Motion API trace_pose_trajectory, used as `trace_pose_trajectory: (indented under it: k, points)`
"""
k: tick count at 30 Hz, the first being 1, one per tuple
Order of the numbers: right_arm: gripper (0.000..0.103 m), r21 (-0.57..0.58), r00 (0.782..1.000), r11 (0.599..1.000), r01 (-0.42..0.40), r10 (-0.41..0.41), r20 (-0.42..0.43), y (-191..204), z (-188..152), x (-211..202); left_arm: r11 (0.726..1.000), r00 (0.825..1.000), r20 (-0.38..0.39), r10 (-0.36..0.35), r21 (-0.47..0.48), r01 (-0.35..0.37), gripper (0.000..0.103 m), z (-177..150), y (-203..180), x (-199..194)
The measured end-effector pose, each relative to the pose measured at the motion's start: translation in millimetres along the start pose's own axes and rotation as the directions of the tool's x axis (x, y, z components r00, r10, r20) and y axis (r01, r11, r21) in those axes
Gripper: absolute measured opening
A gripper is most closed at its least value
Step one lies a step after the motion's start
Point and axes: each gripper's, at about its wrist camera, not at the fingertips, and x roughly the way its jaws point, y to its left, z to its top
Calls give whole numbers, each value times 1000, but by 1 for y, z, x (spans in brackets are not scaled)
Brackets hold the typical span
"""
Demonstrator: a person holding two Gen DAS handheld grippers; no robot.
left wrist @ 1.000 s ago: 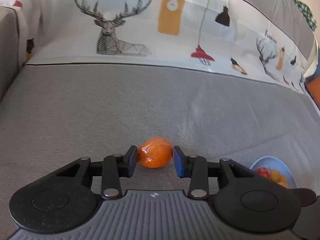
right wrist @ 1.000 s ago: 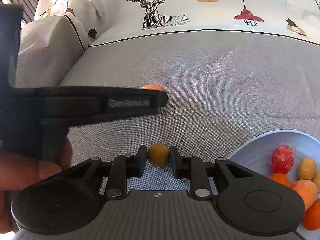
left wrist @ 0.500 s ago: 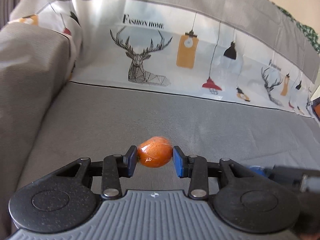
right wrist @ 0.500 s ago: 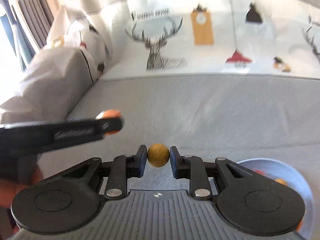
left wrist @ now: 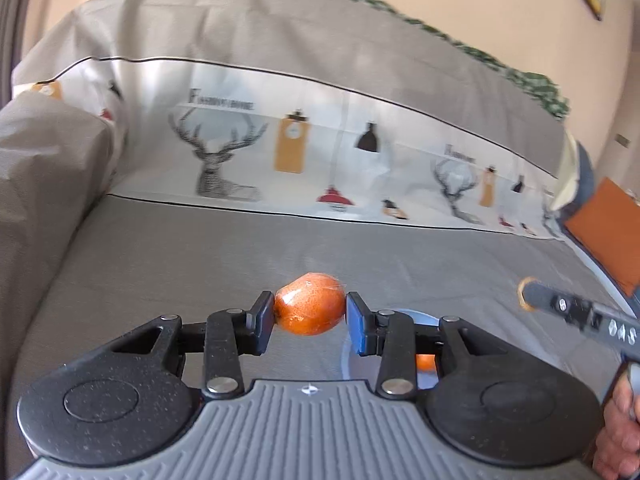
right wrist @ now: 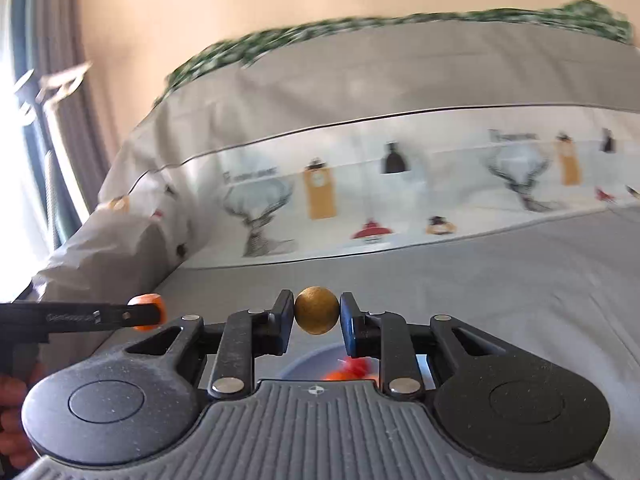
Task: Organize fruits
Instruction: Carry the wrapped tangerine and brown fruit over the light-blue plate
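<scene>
A person's two handheld grippers each carry a piece of fruit above a grey sofa seat (left wrist: pixel 168 256). The left gripper (left wrist: pixel 310 316) is clamped on a plastic-wrapped orange fruit (left wrist: pixel 310 305), its blue-faced pads pressing both sides, with the fruit lifted clear of the cushion. The right gripper (right wrist: pixel 316 316) is pinched tight on a small round olive-brown fruit (right wrist: pixel 316 315), also held in the air. Below and just behind both sets of fingers sits a pale blue bowl (left wrist: pixel 352 356), only partly visible, with orange and red fruit (right wrist: pixel 352 370) inside, blurred in the right wrist view. From the left wrist view the right gripper enters at the right edge, with a hand (left wrist: pixel 618 432) behind it; from the right wrist view the left gripper appears at the left edge with its orange fruit. The sofa's backrest cover (left wrist: pixel 360 148) is printed with stags, hanging lamps and orange clocks; lettering above one stag appears to read "Fashion home", though it is blurred. A green patterned cloth (right wrist: pixel 280 40) lies along the top of the backrest.
</scene>
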Motion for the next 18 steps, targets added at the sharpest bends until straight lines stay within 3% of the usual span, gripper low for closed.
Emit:
trace_pose_trajectory:
  k: [4,11,18]
  points:
    - [26,-4,998,998,55,-55,28,-19,-4,-8,999,999,-8,-45,11,46,42,-26,-18,1]
    - [26,-54,995,995,87,-89,-42,-32,-13,7,992,996,-49,-71,103,76,42,-39,-44,19]
    - [26,-139,988,984,107,-121,-92,-20,-21,24,983,991,-101,-84,154,99,42,-49,-52,44]
